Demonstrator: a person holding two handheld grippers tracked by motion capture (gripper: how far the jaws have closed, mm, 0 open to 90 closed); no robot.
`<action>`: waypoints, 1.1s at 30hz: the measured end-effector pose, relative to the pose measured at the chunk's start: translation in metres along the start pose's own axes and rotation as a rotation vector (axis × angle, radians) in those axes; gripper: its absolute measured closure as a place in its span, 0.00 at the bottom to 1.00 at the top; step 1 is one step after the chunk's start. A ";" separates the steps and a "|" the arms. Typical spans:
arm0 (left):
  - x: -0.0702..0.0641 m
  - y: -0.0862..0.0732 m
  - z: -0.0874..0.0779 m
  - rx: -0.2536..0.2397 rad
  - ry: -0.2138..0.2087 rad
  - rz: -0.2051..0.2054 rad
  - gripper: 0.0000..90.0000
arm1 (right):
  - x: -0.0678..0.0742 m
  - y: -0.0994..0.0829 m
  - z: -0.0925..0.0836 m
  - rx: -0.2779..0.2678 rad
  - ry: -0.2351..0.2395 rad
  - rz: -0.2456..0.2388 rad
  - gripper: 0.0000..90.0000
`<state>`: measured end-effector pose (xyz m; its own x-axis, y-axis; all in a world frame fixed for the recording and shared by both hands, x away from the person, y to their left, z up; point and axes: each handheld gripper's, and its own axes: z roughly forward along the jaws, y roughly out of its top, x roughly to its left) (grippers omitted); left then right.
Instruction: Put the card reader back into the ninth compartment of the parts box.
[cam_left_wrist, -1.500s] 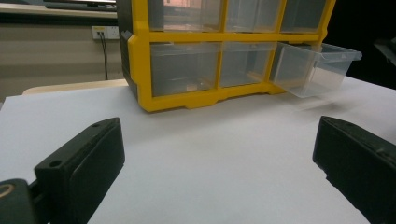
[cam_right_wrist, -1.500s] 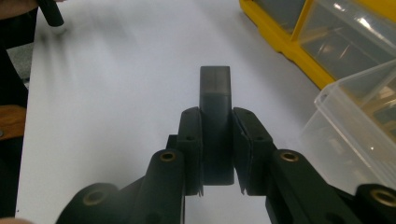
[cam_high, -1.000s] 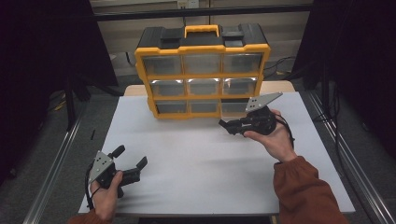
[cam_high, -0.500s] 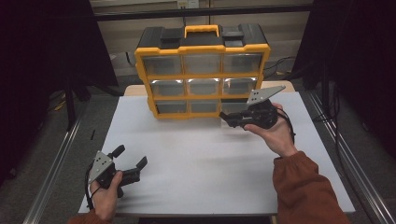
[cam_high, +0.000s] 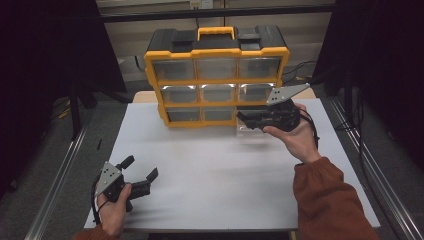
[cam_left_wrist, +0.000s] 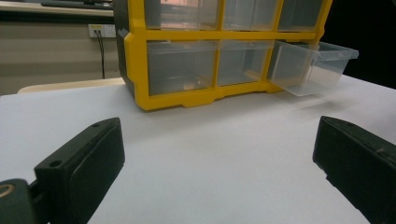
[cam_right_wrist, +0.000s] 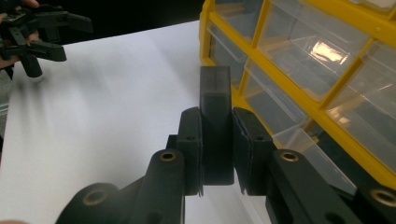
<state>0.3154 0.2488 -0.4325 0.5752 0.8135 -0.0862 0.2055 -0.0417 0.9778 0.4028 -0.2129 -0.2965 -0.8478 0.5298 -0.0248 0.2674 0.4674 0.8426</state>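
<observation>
My right gripper (cam_high: 244, 118) hovers over the right side of the white table (cam_high: 215, 170), in front of the bottom-right corner of a yellow and black drawer organizer (cam_high: 216, 52). It is shut on a small dark rectangular block (cam_right_wrist: 215, 93), which stands up between the jaws of the right gripper (cam_right_wrist: 218, 122). The bottom-right clear drawer (cam_left_wrist: 312, 65) is pulled out, just under that gripper (cam_right_wrist: 308, 149). My left gripper (cam_high: 140, 168) rests near the table's front left corner, open and holding nothing; its jaws (cam_left_wrist: 215, 156) frame bare table.
The organizer (cam_left_wrist: 187, 95) stands at the back of the table with three rows of clear drawers (cam_right_wrist: 299, 42) and a yellow carry handle (cam_high: 215, 32). Metal rails (cam_high: 57, 175) run along both table sides. The left gripper (cam_right_wrist: 39, 32) appears far off in the right gripper view.
My right hand has risen a little with the block, staying by the organizer's lower right corner. The left hand and its gripper have stayed put.
</observation>
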 end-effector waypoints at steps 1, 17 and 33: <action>0.000 0.000 0.000 0.001 0.002 0.004 0.02 | -0.001 0.002 -0.001 0.005 -0.004 0.005 0.82; 0.001 0.000 -0.001 0.000 0.004 0.009 0.02 | -0.014 0.012 -0.001 0.059 -0.024 0.017 0.82; 0.001 0.000 -0.001 -0.005 0.005 0.004 0.02 | -0.028 0.015 0.001 0.102 -0.041 0.034 0.82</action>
<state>0.3153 0.2496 -0.4321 0.5718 0.8164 -0.0812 0.1994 -0.0423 0.9790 0.4309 -0.2194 -0.2837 -0.8183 0.5744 -0.0210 0.3429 0.5171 0.7842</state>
